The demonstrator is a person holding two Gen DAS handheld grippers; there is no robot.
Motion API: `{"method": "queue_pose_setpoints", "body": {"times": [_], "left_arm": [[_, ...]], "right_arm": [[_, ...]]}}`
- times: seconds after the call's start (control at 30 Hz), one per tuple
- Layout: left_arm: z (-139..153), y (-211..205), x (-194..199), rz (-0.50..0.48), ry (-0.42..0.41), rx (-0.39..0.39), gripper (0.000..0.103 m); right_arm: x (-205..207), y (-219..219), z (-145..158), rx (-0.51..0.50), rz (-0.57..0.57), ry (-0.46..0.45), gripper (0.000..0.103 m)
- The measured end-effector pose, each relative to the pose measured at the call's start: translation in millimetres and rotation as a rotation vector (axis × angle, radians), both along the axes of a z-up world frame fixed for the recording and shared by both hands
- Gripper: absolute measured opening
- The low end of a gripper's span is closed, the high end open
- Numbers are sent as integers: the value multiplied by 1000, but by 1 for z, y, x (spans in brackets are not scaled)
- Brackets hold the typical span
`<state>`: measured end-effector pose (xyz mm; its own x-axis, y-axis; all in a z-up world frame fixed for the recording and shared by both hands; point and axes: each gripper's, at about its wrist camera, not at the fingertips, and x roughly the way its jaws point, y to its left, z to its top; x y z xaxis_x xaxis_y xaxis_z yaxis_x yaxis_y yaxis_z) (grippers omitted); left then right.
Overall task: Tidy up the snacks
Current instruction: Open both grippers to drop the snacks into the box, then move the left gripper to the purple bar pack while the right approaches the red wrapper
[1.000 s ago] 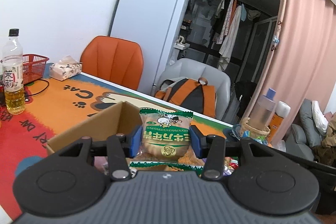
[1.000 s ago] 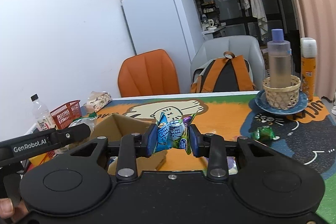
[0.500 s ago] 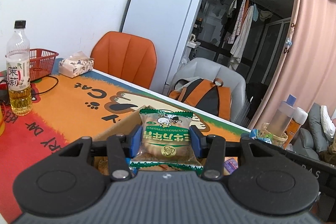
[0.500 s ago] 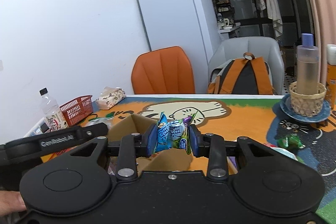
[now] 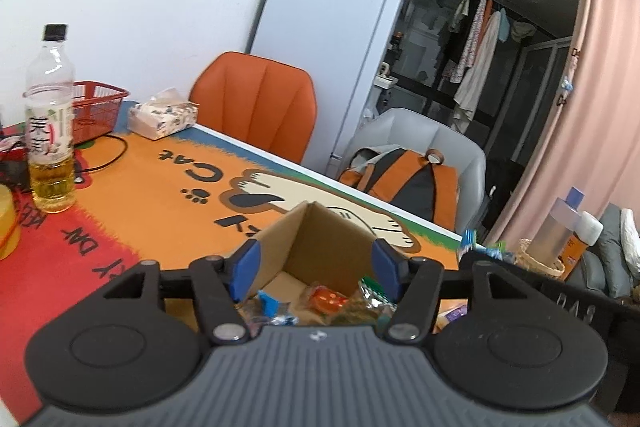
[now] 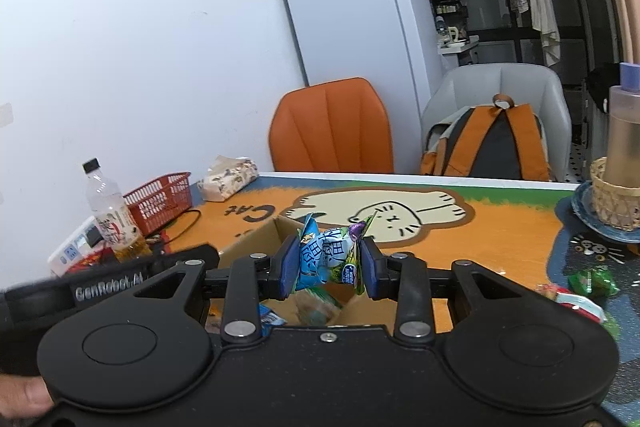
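Observation:
My left gripper [image 5: 314, 269] is open and empty, right above an open cardboard box [image 5: 320, 239]. Several snack packets lie in the box, among them the green bread packet [image 5: 366, 301] and an orange one [image 5: 326, 299]. My right gripper [image 6: 330, 265] is shut on a blue and green snack bag [image 6: 330, 259] and holds it over the same box [image 6: 256, 237], where more packets [image 6: 316, 307] show below. The left gripper's body [image 6: 108, 281] shows at the left of the right wrist view.
A tea bottle [image 5: 50, 123], a red basket [image 5: 96, 109] and a tissue pack [image 5: 162, 115] stand at the table's left. A wicker holder with bottles [image 6: 618, 163] stands at the right. Loose snacks [image 6: 588, 281] lie on the mat there. An orange chair [image 6: 330, 127] and a backpack [image 6: 496, 143] are behind.
My left gripper has opened and dropped the green bread packet into the box. My right gripper still holds its blue bag and has moved over the box.

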<state>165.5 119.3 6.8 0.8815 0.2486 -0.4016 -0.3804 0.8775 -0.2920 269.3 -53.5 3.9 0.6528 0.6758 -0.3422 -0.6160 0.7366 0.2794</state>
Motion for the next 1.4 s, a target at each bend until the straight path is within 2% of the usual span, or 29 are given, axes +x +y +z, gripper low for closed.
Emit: {"method": "queue_pose_setpoints", "body": {"times": [0.1, 0.2, 0.47, 0.83, 1.03, 1.1, 1.4], "left_arm": [[2, 3, -8, 25, -8, -2, 68], [3, 4, -14, 50, -12, 5, 74], [6, -2, -23, 56, -10, 23, 87], [2, -14, -29, 47, 12, 22, 90], [3, -31, -26, 9, 19, 35, 95], [3, -40, -25, -8, 19, 40, 95], [2, -75, -14, -78, 19, 54, 96]], "right_arm": [[2, 3, 3, 39, 36, 14, 39], [3, 7, 5, 65, 88, 29, 49], [-4, -11, 2, 71, 65, 53, 51], [-11, -43, -10, 63, 14, 87, 52], [-12, -69, -20, 53, -35, 114, 62], [-12, -78, -22, 48, -54, 119, 69], [-14, -118, -31, 21, -128, 117, 79]]}}
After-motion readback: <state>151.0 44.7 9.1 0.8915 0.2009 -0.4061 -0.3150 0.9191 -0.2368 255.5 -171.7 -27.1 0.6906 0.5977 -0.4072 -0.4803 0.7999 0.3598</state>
